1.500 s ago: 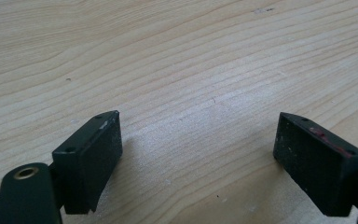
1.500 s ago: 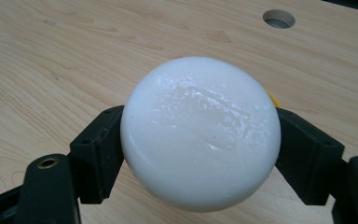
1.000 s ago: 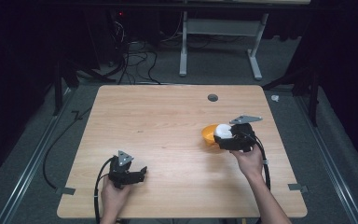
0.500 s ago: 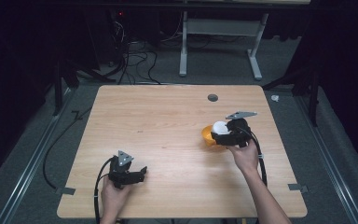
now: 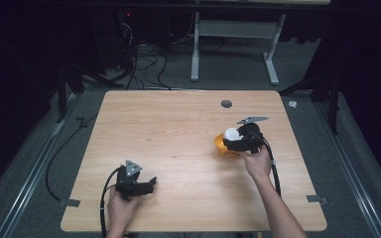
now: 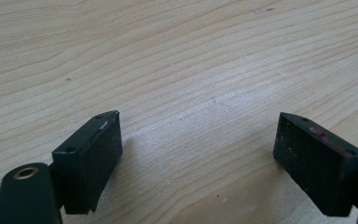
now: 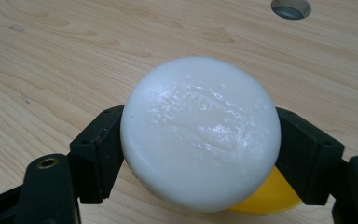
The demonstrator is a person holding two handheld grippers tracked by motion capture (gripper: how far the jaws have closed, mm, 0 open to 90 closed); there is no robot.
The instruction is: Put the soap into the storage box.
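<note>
wooden table (image 5: pixel 178 129) carries both hand-held grippers, with a round hole (image 5: pixel 226 103) in the top beyond the right one. right gripper (image 7: pixel 200 140) pinches a white soap bar (image 7: pixel 200 133) between its jaws, a yellow dish (image 7: pixel 265 193) sitting just below and behind the bar. left gripper (image 6: pixel 200 154) rests low over bare wood, jaws spread with nothing between.

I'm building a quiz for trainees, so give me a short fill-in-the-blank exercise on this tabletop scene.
1. The right gripper is shut on a round ____ soap bar.
2. Under the soap bar sits a dish coloured ____.
3. The left gripper has its jaws ____, with bare table between them.
4. The table is made of ____.

Missing words: white; yellow; open; wood
</note>
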